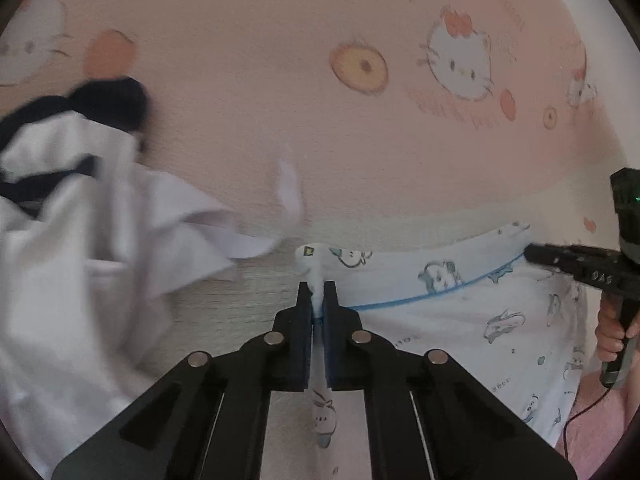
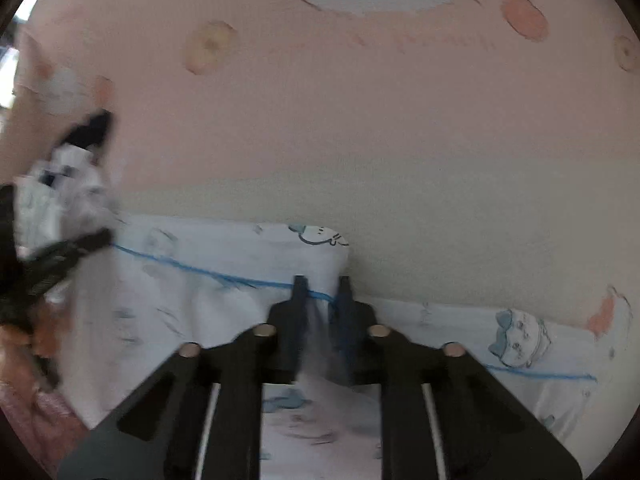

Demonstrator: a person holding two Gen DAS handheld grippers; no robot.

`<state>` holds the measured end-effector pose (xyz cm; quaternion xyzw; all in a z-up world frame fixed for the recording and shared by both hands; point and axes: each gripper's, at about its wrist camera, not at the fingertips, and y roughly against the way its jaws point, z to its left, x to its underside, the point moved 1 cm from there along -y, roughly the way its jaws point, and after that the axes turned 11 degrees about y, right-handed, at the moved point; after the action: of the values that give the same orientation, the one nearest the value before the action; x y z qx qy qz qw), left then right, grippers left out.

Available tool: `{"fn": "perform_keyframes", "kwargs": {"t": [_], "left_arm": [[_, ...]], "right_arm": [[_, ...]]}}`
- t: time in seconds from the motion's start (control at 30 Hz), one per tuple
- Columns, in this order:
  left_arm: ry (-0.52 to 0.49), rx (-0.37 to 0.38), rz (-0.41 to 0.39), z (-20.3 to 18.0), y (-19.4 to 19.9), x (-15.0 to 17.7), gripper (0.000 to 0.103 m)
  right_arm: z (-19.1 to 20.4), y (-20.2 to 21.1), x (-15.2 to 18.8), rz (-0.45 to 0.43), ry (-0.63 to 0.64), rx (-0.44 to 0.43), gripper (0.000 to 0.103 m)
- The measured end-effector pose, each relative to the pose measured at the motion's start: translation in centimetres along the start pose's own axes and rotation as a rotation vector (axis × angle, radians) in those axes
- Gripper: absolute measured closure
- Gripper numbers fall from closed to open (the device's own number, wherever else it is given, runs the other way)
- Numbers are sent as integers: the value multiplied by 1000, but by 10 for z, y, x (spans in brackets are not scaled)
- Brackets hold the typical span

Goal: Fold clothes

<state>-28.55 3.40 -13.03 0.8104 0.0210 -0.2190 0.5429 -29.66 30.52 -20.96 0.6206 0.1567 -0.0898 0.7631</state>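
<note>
**Both claws pinch the printed garment's top edge**

The left claw (image 1: 318, 290) is clenched on one corner of a white cartoon-print garment (image 1: 460, 320), a tuft of the fabric standing up between its fingers. The right claw (image 2: 322, 292) grips the same garment (image 2: 224, 280) at the opposite corner, just where the thin blue piping (image 2: 208, 270) runs across; its jaws are closed on a fold of cloth. The garment hangs stretched between the two claws above a pink cartoon-cat bedsheet (image 1: 260, 80). In the left wrist view, the right claw (image 1: 534, 252) shows at the far edge, touching the garment's hem. To the left lies a crumpled white garment with dark navy trim (image 1: 80, 220), resting on the bedsheet just beside the held piece.
</note>
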Motion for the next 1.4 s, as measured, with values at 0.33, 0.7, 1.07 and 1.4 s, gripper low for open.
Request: {"fn": "perform_keyframes", "kwargs": {"t": [0.33,0.7,1.07,1.4], "left_arm": [[-37,-99,42,17,-25,-19,91],[-156,-36,-102,-14,-9,-16,72],[-371,67,53,-143,-80,-52,73],[-533,90,287,-191,-138,-57,73]], "right_arm": [[2,-27,-48,-162,-19,-60,73],[-25,11,-43,-204,-100,-37,54],[-4,-10,2,10,87,-6,80],[-8,-6,6,51,158,-80,82]]}}
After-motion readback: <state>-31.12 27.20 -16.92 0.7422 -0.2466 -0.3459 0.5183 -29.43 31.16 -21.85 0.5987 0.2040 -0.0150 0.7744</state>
